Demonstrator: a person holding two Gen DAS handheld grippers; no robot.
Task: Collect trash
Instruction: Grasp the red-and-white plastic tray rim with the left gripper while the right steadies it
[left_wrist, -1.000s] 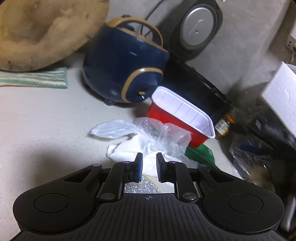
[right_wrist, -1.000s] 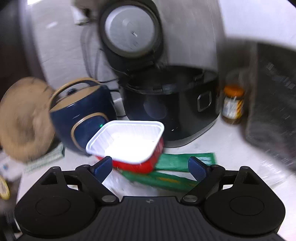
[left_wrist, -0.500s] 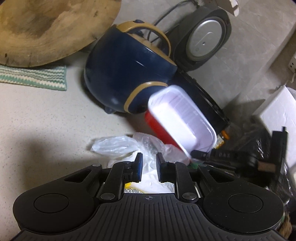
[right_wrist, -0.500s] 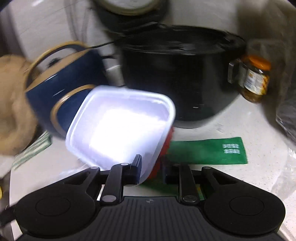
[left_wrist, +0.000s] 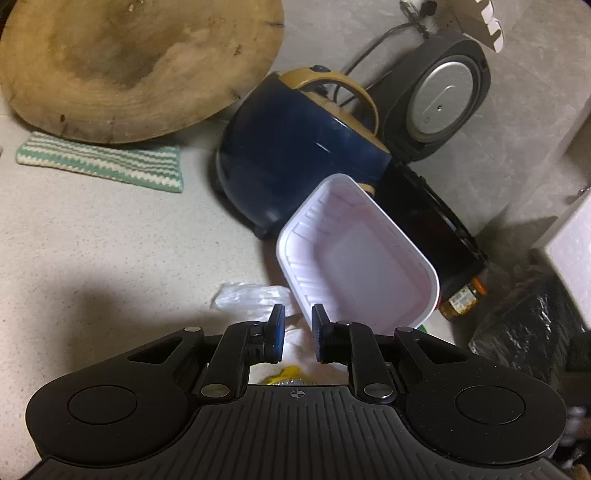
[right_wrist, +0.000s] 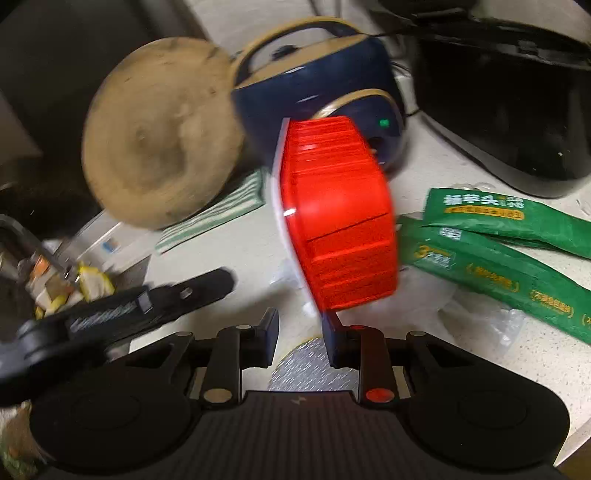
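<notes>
The tray (right_wrist: 336, 214), red outside and white inside, is off the desk (left_wrist: 110, 240) and tipped on its side in front of the right hand-held gripper (right_wrist: 301, 332). That gripper's jaws have just been opening and stand apart. The tray's white rim rests against the right finger, and a clear gap separates it from the left finger. The right wrist view is smeared, so the exact contact is hard to read.

In the left wrist view the tray's open side faces the camera. It hides the right hand-held gripper and most of the 2 green packets (right_wrist: 498, 258). Its lower corner hangs just above the bag (left_wrist: 251, 295) and beside the left hand-held gripper (left_wrist: 297, 332).

The left jaws stand close together with a narrow gap. White plastic shows in that gap, but it cannot be told whether the pads press on it. The gripper's body covers most of the bag, and only a yellow scrap (left_wrist: 288, 371) shows beneath.

Behind the tray stand a blue pot (left_wrist: 295, 147) and a black cooker (left_wrist: 424, 206), both partly hidden. A jar (left_wrist: 463, 297) is half covered by the tray's corner.
</notes>
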